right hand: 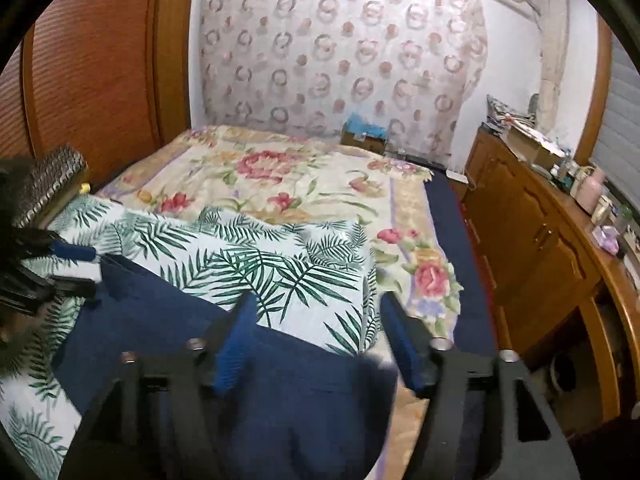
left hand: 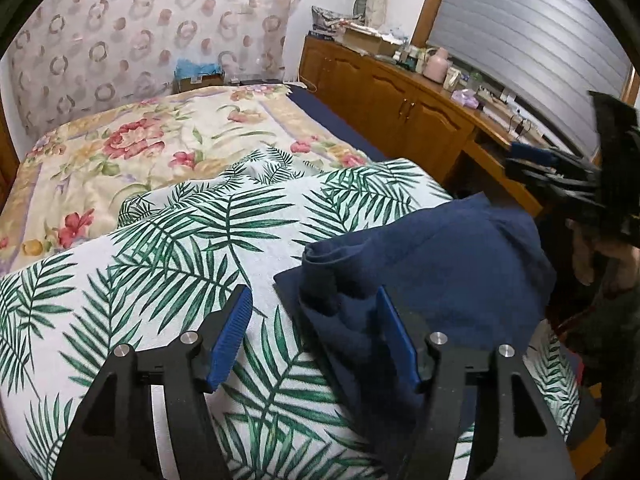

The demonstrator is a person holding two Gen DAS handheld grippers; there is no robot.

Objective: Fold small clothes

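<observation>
— What are your jaws doing?

— Both sets are standing wide apart, gripping nothing. My left gripper [left hand: 314, 334] is hovering low over the near edge of the navy garment [left hand: 432, 264], its right finger lying over the cloth. My right gripper [right hand: 316, 344] is hanging above the same garment [right hand: 280, 392], with folds bunching under it.

— And where is the garment lying?

— It is lying on the palm-leaf sheet [left hand: 180, 240], near the bed's [right hand: 440, 216] right side. Beyond that sheet the floral blanket [right hand: 288, 176] is covering the rest of the bed.

— Anything around it?

— A wooden cabinet [left hand: 400, 96] is running along the wall to the right, its top carrying boxes and bottles.
</observation>
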